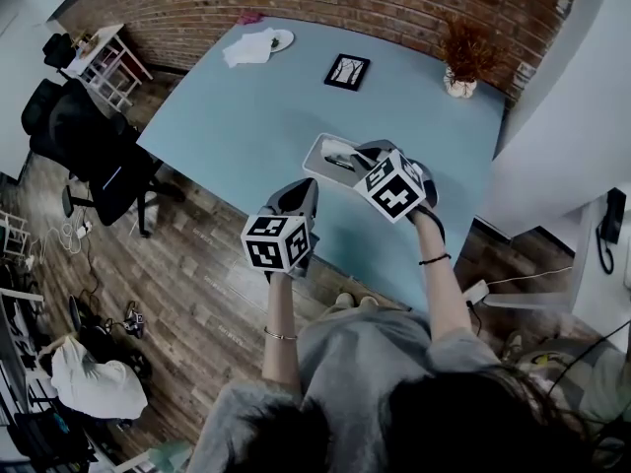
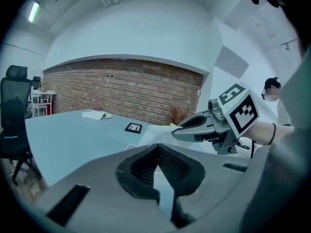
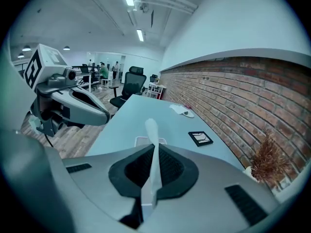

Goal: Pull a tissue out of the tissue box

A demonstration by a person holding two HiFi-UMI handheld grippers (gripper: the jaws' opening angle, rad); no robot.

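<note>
Right gripper view: my right fingers [image 3: 171, 168] are clamped on a tissue [image 3: 151, 130] over the box [image 3: 141, 141]; my left fingers [image 2: 177, 166] are pressed together, empty, above the bench [image 2: 73, 135].

White tissue [image 3: 154, 164], narrow upright strip, above flat white tissue box [image 1: 320, 154].

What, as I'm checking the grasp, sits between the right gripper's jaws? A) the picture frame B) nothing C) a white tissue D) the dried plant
C: in its own view the right gripper has its jaws closed on a thin white tissue, above the tissue box.
</note>
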